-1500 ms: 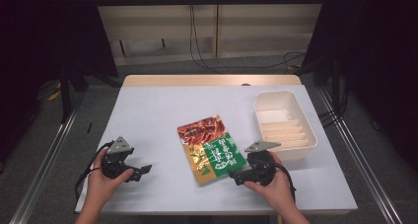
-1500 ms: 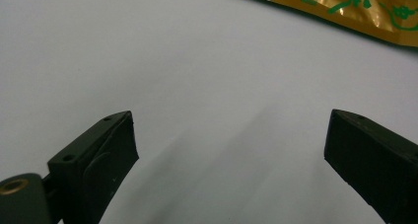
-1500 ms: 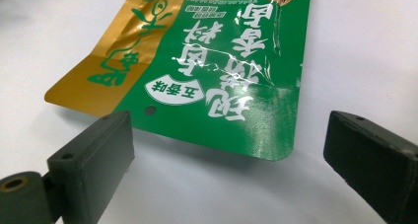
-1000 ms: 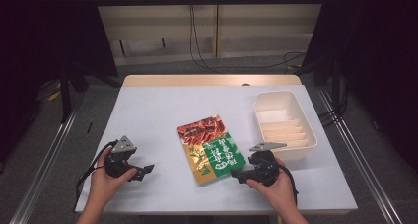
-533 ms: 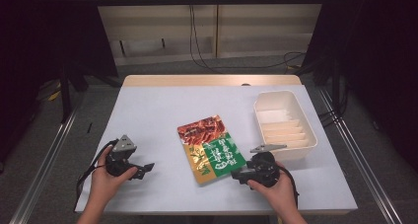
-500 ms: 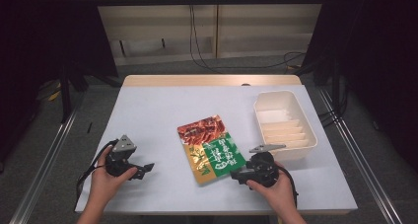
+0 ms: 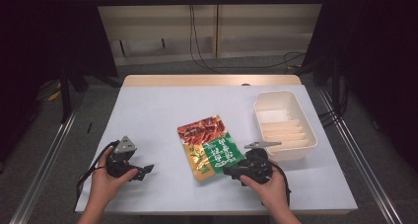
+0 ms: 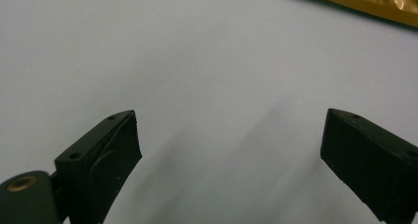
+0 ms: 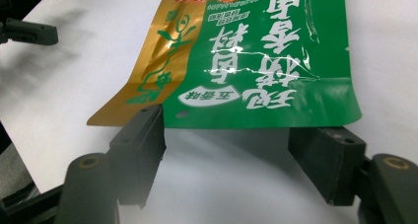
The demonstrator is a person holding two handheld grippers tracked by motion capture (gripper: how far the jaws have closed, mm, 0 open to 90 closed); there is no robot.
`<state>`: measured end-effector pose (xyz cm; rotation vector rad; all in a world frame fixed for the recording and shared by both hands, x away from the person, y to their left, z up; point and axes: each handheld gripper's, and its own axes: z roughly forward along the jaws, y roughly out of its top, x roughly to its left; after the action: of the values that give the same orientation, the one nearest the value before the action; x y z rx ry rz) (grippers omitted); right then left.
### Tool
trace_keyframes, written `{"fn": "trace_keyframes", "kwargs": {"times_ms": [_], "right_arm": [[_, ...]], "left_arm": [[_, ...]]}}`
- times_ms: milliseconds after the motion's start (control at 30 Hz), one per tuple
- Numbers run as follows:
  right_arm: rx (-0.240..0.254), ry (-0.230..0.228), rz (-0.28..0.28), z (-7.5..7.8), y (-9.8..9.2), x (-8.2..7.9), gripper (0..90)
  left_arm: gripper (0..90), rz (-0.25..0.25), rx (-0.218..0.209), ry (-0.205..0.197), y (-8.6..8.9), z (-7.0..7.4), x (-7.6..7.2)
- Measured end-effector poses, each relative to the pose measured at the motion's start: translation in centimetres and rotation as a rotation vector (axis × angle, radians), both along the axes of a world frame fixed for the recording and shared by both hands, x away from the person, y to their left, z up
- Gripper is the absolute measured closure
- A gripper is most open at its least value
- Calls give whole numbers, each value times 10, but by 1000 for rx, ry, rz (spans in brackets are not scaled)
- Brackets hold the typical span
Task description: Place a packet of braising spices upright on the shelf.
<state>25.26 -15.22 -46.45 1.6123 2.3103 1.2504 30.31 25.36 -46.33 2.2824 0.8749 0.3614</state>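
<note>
**Right gripper at the snack packet's near edge, jaws either side of it**

Your right gripper [image 7: 230,170] sits near the table's [image 7: 162,110] front edge, right of centre, pointing at the snack packet [image 7: 209,146]. In the right gripper view its two black jaws flank the packet's [image 9: 256,61] green near edge, one at the gold corner, the other at the green corner. The jaws have just been closing, and they stand fairly wide with the packet's edge between them. Whether the pads press on the foil you cannot tell from these views; the edge appears to be lifted slightly off the white surface, with a shadow under it.

The packet lies flat around the middle of the table, a little toward the front, its red end pointing to the back edge and its green and gold end toward you.

Your left gripper [image 7: 143,171] rests near the front left corner, well apart from the packet. Its jaws are spread wide over bare table [image 8: 197,61], with nothing between them.

A white tray [image 7: 303,113] stands at the right edge, just beside your right gripper's far side.
</note>
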Motion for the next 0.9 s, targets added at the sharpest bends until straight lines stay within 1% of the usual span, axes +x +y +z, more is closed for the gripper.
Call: {"fn": "trace_keyframes", "kwargs": {"times_ms": [67, 133, 167, 200, 233, 367, 400, 600, 633, 667, 733, 767, 800, 833, 867, 900], "right_arm": [[11, 11, -8, -1, 1, 2, 240], [16, 22, -14, -2, 1, 3, 208], [14, 25, -13, -2, 2, 3, 204], [8, 23, -14, -2, 2, 3, 191], [12, 25, -20, -2, 2, 4, 169], [11, 30, -33, -3, 2, 5, 153], [11, 30, -34, -3, 2, 6, 153], [8, 48, -53, -4, 3, 9, 159], [17, 48, -55, -4, 2, 11, 172], [14, 45, -56, -4, 2, 11, 183], [10, 51, -56, -4, 3, 11, 194], [17, 58, -57, -4, 3, 12, 238], [17, 58, -57, -4, 3, 12, 238], [18, 62, -52, -4, 3, 12, 264], [18, 62, -52, -4, 3, 12, 264], [17, 59, -59, -5, 4, 12, 286]], "left_arm": [[80, 5, -8, 1, -1, -1, 0], [80, -2, 10, 3, -1, -1, 0], [82, 11, -2, 3, -2, -2, 0], [82, 9, 4, -1, -2, -2, 0], [82, -10, 28, -4, -1, -1, 1], [82, -9, 27, -2, -1, -2, 1], [82, -6, 21, 3, -2, -2, 1], [83, 1, 16, 6, -3, -3, 0], [83, 5, 19, 6, -3, -3, 0], [84, -2, 28, 7, -2, -3, 0], [87, -2, 25, 7, -3, -3, 0], [87, -6, 31, 4, -2, -2, 0], [88, -6, 31, 4, -2, -2, 0], [88, -2, 33, -4, -1, -2, 0], [88, -2, 33, -4, -1, -2, 0], [88, -1, 34, -4, -1, -2, 0]]}}
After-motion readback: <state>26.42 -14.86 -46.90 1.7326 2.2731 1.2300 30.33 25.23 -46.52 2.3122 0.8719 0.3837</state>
